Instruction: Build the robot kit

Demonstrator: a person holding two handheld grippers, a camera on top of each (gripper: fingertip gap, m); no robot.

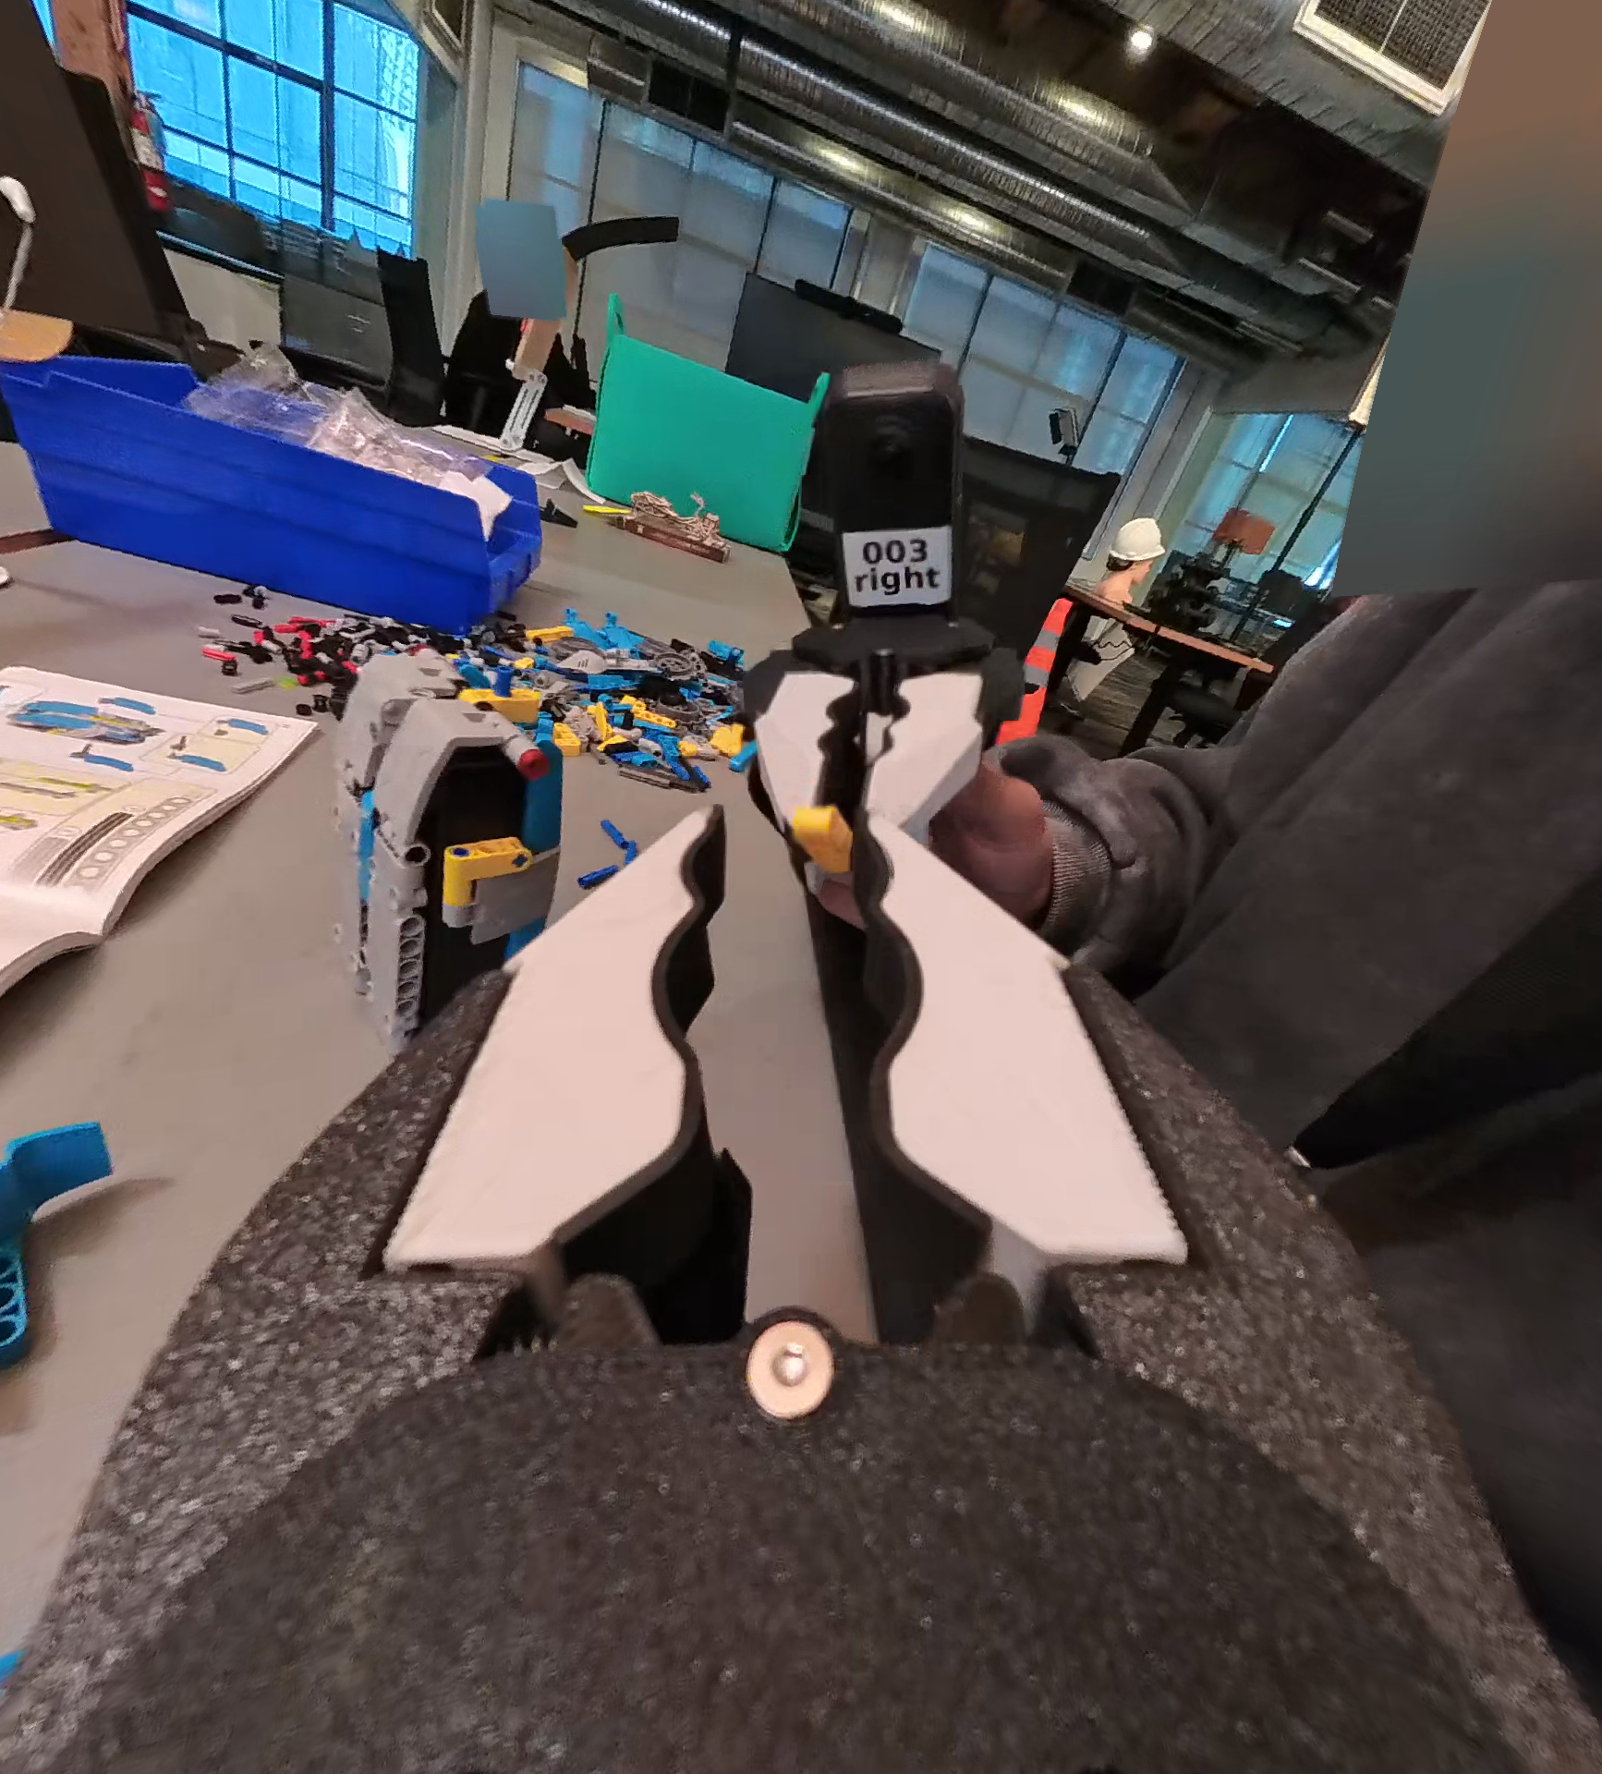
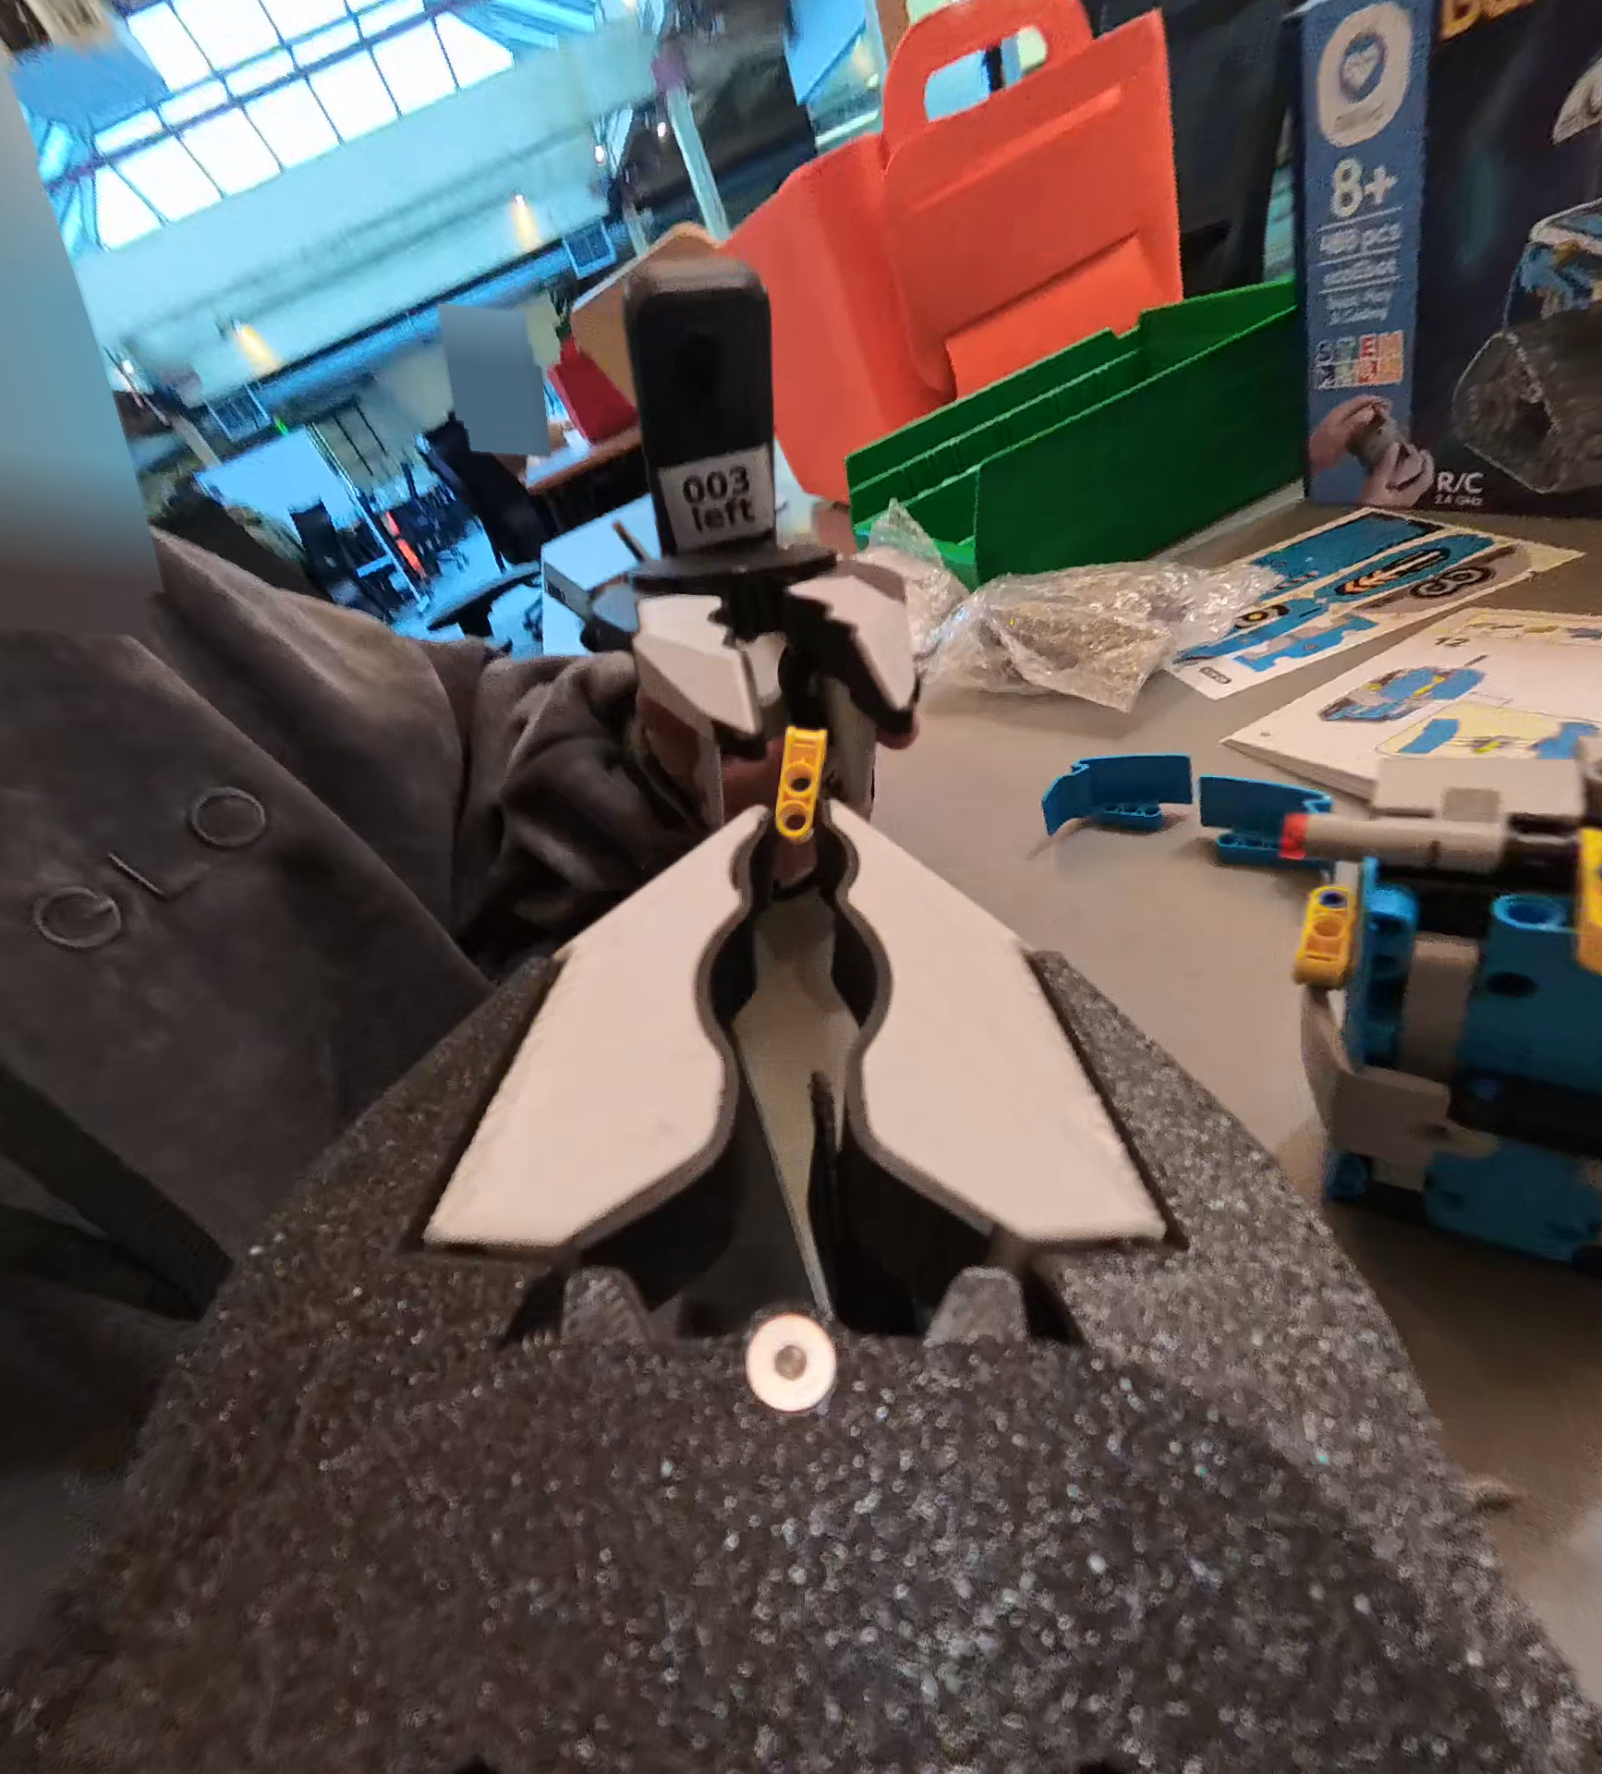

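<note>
My right gripper [image 2: 799,821] is shut on a small yellow beam with holes [image 2: 799,789], held upright above the grey table [image 2: 1114,960]. My left gripper [image 1: 792,826] is open and faces it tip to tip. The yellow beam [image 1: 821,833] sits just in front of my left fingertips, near the right one. The right gripper [image 1: 860,768] shows in the left wrist view, held by a hand in a dark sleeve. The left gripper [image 2: 788,691] shows in the right wrist view. A partly built blue, grey and black brick model [image 1: 452,835] stands on the table; it also shows in the right wrist view [image 2: 1498,1008].
A pile of loose pieces [image 1: 586,691] lies beyond the model, with a blue bin [image 1: 269,499] behind it. An open instruction booklet [image 1: 58,816] lies at the left. Blue curved panels [image 2: 1119,792], plastic bags [image 2: 1066,614], a green bin [image 2: 1114,432] and the kit box [image 2: 1498,240] are at the right. The grippers are tip to tip, or close to it.
</note>
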